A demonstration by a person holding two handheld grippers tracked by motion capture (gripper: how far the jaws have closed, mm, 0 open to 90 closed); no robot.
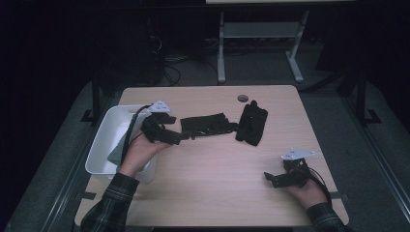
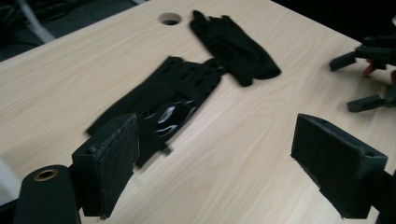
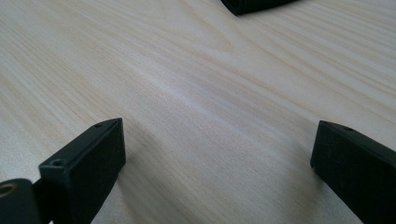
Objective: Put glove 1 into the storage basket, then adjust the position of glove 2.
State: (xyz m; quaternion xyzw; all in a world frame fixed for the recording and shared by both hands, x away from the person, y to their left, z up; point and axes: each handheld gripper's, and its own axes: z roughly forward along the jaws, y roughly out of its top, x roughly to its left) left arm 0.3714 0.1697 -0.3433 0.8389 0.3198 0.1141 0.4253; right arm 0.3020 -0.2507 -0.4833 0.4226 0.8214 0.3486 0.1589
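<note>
Two black gloves lie on the wooden table (image 1: 217, 164). One glove (image 1: 208, 124) (image 2: 163, 98) lies flat with white flame marks on it, just in front of my left gripper (image 1: 176, 129) (image 2: 219, 163), which is open with nothing between its jaws. The other glove (image 1: 252, 123) (image 2: 233, 44) lies folded to its right, by a round cable hole (image 1: 242, 98) (image 2: 169, 18). My right gripper (image 1: 270, 179) (image 3: 215, 163) stands open over bare wood near the front right, well apart from both gloves. A dark glove edge (image 3: 252, 4) shows at the top of the right gripper view.
A white bin (image 1: 104, 140) sits at the table's left edge under my left forearm, with grey cloth (image 1: 115, 153) inside. Desk legs (image 1: 221, 53) and cables stand on the floor beyond the far edge. My right gripper (image 2: 369, 70) is seen farther off in the left gripper view.
</note>
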